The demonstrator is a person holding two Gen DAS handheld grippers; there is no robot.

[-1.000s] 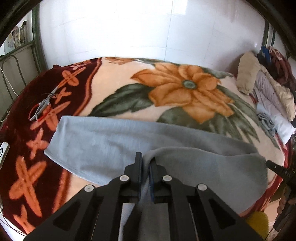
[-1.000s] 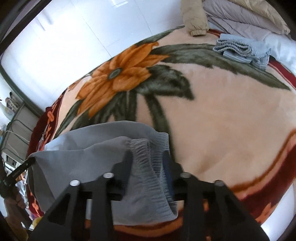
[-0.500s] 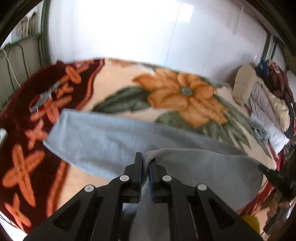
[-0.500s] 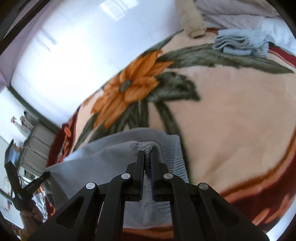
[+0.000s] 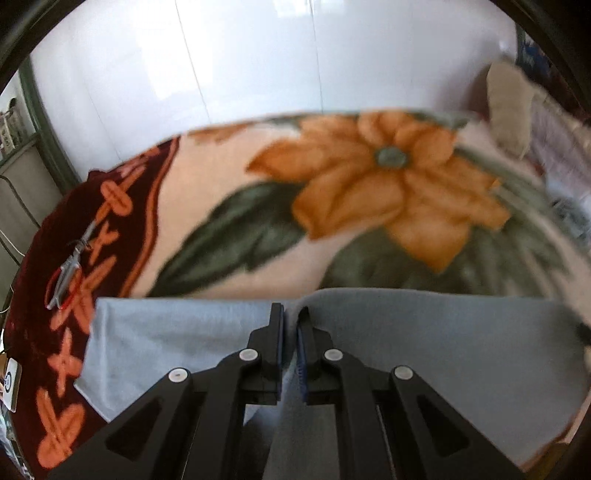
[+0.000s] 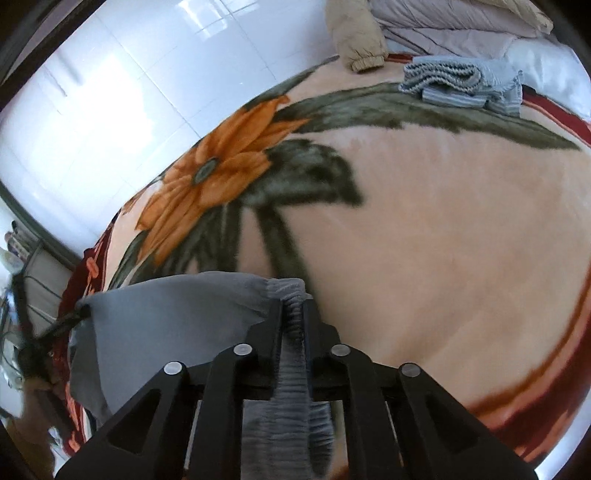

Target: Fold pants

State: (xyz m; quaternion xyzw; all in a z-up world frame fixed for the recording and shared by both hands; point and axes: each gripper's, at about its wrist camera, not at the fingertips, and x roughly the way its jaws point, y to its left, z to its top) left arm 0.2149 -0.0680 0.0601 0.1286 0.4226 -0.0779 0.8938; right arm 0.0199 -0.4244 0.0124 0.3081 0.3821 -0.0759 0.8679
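The grey pants (image 5: 424, 347) lie across the near part of a flowered blanket (image 5: 229, 177) on a bed. My left gripper (image 5: 290, 314) is shut on the pants' near edge, with cloth pinched between its fingers. One pant leg (image 5: 166, 332) stretches flat to the left. My right gripper (image 6: 293, 306) is shut on the ribbed elastic waistband (image 6: 291, 354) and holds it lifted above the blanket (image 6: 443, 240). The rest of the pants (image 6: 166, 317) hang to the left toward the other gripper (image 6: 62, 325).
Scissors (image 5: 68, 266) lie on the dark red border at the left. A folded grey-blue knit (image 6: 461, 81) and piled bedding (image 6: 461, 22) sit at the far right of the bed. A white tiled wall (image 5: 258, 55) runs behind. A shelf (image 5: 22, 147) stands left.
Both grippers have lifted and carried the pants' near edge forward over the rest. The right gripper closed from open onto the waistband.
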